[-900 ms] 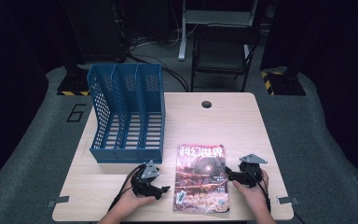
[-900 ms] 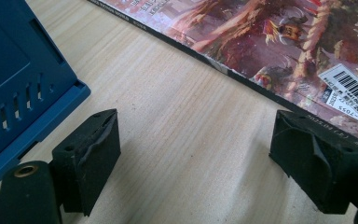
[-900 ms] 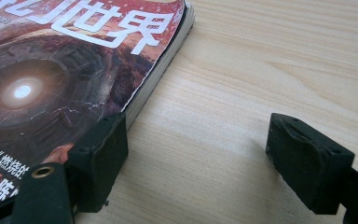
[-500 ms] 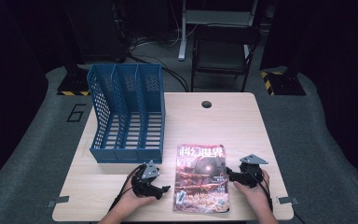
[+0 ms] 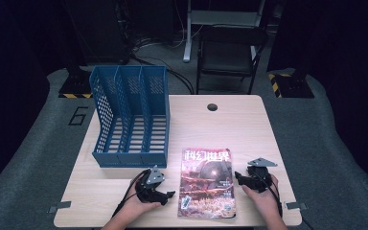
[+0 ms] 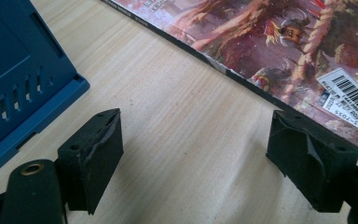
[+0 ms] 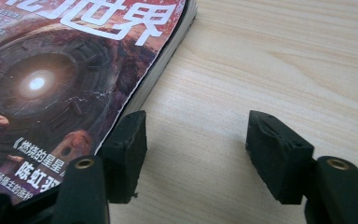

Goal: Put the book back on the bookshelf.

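Observation:
A magazine (image 5: pixel 207 182) with a reddish cover and white title lies flat near the table's front edge. My left gripper (image 5: pixel 165 195) rests on the table just left of it, jaws open with bare wood between them (image 6: pixel 193 163); the magazine's spine edge (image 6: pixel 279 51) runs across ahead of them. My right gripper (image 5: pixel 238 178) sits just right of the magazine, jaws open and empty (image 7: pixel 193 149); its left fingertip (image 7: pixel 128 149) is beside the magazine's (image 7: pixel 65 79) page edge. A blue three-slot file holder (image 5: pixel 132 117) stands at the left of the table.
The file holder's blue base (image 6: pixel 18 93) lies close to the left of my left gripper. A round cable hole (image 5: pixel 212 107) is at the table's far edge. A dark chair (image 5: pixel 230 52) stands behind the table. Bare wood lies right of the magazine.

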Available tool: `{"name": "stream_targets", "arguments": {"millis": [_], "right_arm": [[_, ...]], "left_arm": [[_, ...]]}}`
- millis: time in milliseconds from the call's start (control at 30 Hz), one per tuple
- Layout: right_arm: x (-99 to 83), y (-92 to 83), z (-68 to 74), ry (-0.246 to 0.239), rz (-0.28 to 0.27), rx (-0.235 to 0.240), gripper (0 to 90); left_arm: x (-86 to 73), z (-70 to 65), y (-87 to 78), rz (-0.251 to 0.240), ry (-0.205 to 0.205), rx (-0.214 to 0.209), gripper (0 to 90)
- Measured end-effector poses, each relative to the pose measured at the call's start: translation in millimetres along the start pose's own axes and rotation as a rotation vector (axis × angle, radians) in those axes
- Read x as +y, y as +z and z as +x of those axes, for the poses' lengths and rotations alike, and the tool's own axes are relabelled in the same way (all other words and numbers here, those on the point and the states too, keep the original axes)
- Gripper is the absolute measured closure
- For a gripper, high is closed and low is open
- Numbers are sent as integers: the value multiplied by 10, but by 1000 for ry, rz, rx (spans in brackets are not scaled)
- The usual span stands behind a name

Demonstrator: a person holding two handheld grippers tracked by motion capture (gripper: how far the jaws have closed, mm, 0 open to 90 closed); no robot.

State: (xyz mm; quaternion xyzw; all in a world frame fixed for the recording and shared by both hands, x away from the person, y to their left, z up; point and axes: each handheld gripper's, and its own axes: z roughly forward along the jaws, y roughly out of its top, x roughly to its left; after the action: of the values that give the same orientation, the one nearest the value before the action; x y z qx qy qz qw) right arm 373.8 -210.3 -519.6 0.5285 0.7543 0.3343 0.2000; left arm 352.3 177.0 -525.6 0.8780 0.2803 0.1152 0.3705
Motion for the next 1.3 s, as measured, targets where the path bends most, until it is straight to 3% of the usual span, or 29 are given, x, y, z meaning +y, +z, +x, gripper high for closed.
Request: {"name": "stream_targets", "arguments": {"millis": [67,100,267,333,667,733,800,1000,1167,1300], "right_arm": [[18,-9,-5,7,12,15,432],[23,-8,-3,7,7,12,438],[59,-62,27,23,0,17,478],[67,-78,38,35,-5,20,485],[98,-154,89,82,-13,55,503],[110,-163,102,75,-16,60,503],[118,-172,116,77,-19,68,501],[127,-145,193,87,-23,102,480],[128,-75,273,49,-6,121,458],[122,-23,312,49,10,126,444]], "left_arm": [[16,2,-10,-7,-21,-4,243],[28,7,-25,8,-35,-33,265],[72,-21,-46,35,-55,-57,313],[87,-56,-49,22,-64,-67,317],[164,-200,-29,25,-55,-103,332],[168,-216,-19,28,-54,-96,329],[178,-232,-16,27,-65,-117,325],[203,-288,22,19,-82,-103,313],[214,-345,52,17,-64,-106,314],[221,-366,77,17,-51,-99,312]]}}
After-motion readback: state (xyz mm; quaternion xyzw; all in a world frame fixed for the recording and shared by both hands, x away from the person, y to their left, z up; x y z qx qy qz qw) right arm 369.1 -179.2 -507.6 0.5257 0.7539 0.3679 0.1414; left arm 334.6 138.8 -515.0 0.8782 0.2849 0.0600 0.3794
